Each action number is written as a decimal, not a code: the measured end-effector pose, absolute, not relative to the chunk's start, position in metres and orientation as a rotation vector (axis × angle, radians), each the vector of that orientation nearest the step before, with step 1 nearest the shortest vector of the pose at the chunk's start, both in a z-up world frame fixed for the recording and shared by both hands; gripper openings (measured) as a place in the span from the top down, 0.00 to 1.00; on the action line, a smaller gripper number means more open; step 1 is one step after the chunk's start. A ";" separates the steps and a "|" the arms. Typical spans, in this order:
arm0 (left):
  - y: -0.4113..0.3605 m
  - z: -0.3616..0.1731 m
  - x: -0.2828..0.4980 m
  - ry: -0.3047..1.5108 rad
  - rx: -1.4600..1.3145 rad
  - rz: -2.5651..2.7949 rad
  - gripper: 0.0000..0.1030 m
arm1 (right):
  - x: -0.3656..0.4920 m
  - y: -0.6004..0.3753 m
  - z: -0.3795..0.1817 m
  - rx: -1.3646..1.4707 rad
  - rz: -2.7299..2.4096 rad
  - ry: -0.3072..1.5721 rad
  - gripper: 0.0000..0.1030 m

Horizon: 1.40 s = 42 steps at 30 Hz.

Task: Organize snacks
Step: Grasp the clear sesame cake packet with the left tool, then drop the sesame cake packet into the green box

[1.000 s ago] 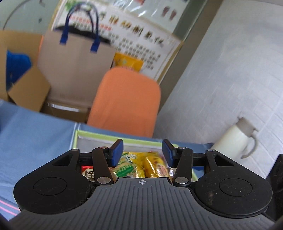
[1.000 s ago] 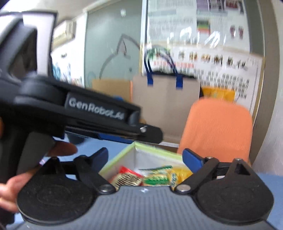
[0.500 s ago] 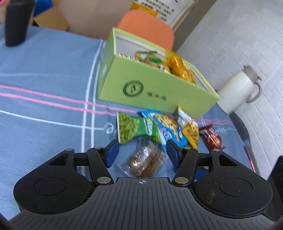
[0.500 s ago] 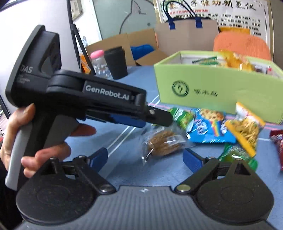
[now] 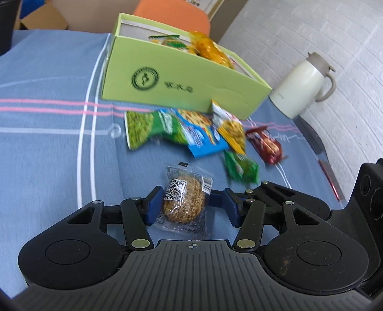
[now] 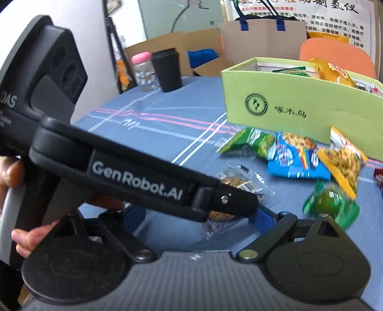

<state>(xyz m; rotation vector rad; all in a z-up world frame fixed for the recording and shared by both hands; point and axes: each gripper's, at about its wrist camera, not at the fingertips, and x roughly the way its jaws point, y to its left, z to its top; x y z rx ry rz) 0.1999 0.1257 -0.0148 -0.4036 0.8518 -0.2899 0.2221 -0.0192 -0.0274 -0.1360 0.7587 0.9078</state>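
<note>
Snack packets (image 5: 191, 134) before box (image 5: 167, 81), jug (image 5: 304, 83) right of box

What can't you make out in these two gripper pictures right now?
- Right wrist view: the left gripper body covers most of the clear-wrapped biscuit.
- Both views: inside of the green box, hidden by its front wall.
- Both views: small green packet, blurred.
- Right wrist view: red packet, cut off by the right edge.

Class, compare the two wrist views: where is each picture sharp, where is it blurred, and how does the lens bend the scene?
Left wrist view: the clear-wrapped cookie is sharp, the loose snack packets behind are smeared, and the green box looks bowed by the fisheye. Right wrist view: the round green packet is badly blurred, the box lettering stays readable, and the poster is washed out by glare.
</note>
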 end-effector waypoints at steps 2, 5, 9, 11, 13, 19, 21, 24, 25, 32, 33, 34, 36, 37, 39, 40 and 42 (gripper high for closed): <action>0.118 -0.014 0.186 0.843 -0.407 -0.277 0.65 | 0.208 -0.028 -0.027 -0.140 0.915 0.755 0.08; 0.109 -0.013 0.172 0.835 -0.398 -0.260 0.60 | 0.196 -0.034 -0.027 -0.142 0.897 0.743 0.09; 0.107 -0.012 0.172 0.833 -0.407 -0.244 0.56 | 0.191 -0.041 -0.031 -0.084 0.825 0.722 0.09; 0.107 -0.012 0.174 0.841 -0.408 -0.246 0.60 | 0.187 -0.043 -0.032 -0.066 0.796 0.715 0.09; 0.106 -0.011 0.173 0.850 -0.401 -0.245 0.61 | 0.182 -0.046 -0.031 -0.071 0.789 0.714 0.09; 0.094 -0.009 0.163 0.857 -0.382 -0.314 0.61 | 0.176 -0.058 -0.029 -0.065 0.802 0.736 0.08; 0.093 -0.009 0.164 0.857 -0.384 -0.302 0.59 | 0.176 -0.057 -0.028 -0.084 0.783 0.735 0.08; 0.102 -0.012 0.168 0.869 -0.470 -0.279 0.56 | 0.179 -0.056 -0.026 -0.105 0.766 0.717 0.08; 0.106 -0.012 0.170 0.874 -0.506 -0.280 0.55 | 0.181 -0.055 -0.026 -0.100 0.763 0.715 0.08; 0.108 -0.012 0.177 0.876 -0.526 -0.256 0.56 | 0.187 -0.042 -0.034 -0.125 0.739 0.697 0.09; 0.107 -0.013 0.176 0.867 -0.512 -0.265 0.56 | 0.184 -0.041 -0.035 -0.145 0.734 0.686 0.09; 0.105 -0.013 0.175 0.860 -0.493 -0.268 0.58 | 0.181 -0.039 -0.036 -0.165 0.730 0.676 0.09; 0.101 -0.014 0.175 0.854 -0.450 -0.264 0.78 | 0.173 -0.036 -0.036 -0.226 0.702 0.644 0.22; 0.099 -0.016 0.175 0.855 -0.437 -0.273 0.85 | 0.171 -0.037 -0.034 -0.224 0.707 0.644 0.31; 0.099 -0.017 0.173 0.852 -0.460 -0.280 0.89 | 0.174 -0.044 -0.028 -0.206 0.705 0.663 0.36; 0.100 -0.016 0.173 0.851 -0.474 -0.288 0.90 | 0.176 -0.046 -0.025 -0.197 0.713 0.669 0.36; 0.100 -0.011 0.177 0.838 -0.491 -0.300 0.90 | 0.180 -0.047 -0.016 -0.201 0.710 0.651 0.36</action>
